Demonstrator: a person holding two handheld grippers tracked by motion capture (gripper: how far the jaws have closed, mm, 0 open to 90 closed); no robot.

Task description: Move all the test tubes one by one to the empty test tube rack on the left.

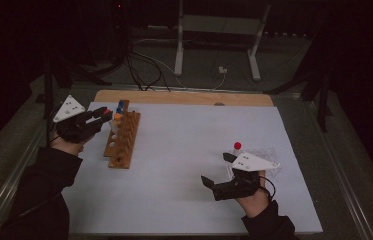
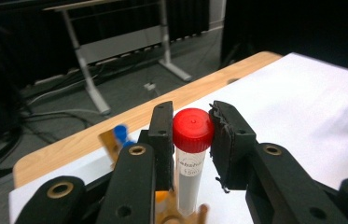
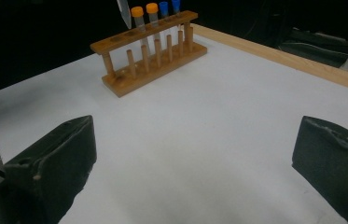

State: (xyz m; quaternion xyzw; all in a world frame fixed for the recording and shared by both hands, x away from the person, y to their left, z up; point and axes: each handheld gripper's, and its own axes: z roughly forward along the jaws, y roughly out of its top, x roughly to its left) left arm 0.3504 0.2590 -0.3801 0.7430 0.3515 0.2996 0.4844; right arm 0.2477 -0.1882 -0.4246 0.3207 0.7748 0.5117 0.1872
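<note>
A wooden tube rack (image 1: 122, 136) stands at the table's left and holds orange-capped and blue-capped tubes (image 3: 137, 11). My left gripper (image 1: 101, 116) hovers over the rack's far end, shut on a red-capped tube (image 2: 192, 130). The cap sits between both pads, and the clear body hangs down toward the rack (image 2: 181, 217). That tube's pointed tip (image 3: 124, 11) shows above the rack (image 3: 150, 51) in the right gripper view. My right gripper (image 1: 217, 169) rests low over the white sheet at the right, its jaws wide open and empty. A second red-capped tube (image 1: 237, 146) stands just beyond it.
A clear plastic bag (image 1: 266, 152) lies beside the right gripper. The white sheet (image 1: 184, 150) covers a wooden table whose far edge (image 1: 184, 97) shows. Beyond the table are a metal frame (image 1: 219, 30) and cables on the floor.
</note>
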